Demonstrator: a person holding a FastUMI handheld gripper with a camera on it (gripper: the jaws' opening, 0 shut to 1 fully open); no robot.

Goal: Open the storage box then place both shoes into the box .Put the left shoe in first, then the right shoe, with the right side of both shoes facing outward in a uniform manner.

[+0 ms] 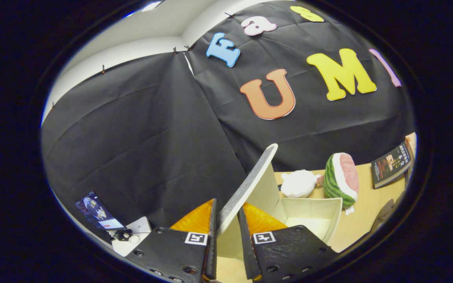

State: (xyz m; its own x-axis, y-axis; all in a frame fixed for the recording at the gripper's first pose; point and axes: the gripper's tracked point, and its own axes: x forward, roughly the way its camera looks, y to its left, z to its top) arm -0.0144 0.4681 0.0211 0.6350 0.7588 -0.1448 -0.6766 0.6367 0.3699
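Lifting the lid [250,181] of the storage box [313,216], your gripper [226,232] has its two fingers nearly closed on the lid's free edge, one on each face, and the panel stands raised at a steep tilt with its grey underside showing. The cream box lies just ahead and a little to the right of the fingers, its inside bare, resting on the pale wooden table [364,220].

You appear to be partway through the opening step, with no shoe yet in the box. Swing the lid on around its hinge line rather than pulling it toward you; a light fabric box like this will likely slide or tip if you drag it. Hold the pinch steady until the panel has passed upright and can fall back by its own weight, then let go cleanly so it does not spring shut. Whether both pads truly press the panel or merely bracket it cannot be told, so watch for slipping.

Beyond the box sit a white plush toy [299,183] and a watermelon-slice toy [342,180], both close to the far wall of the box; give the lid room so it does not knock them. A dark book [391,164] lies farther right, and a phone on a small stand [98,212] is off to the left.
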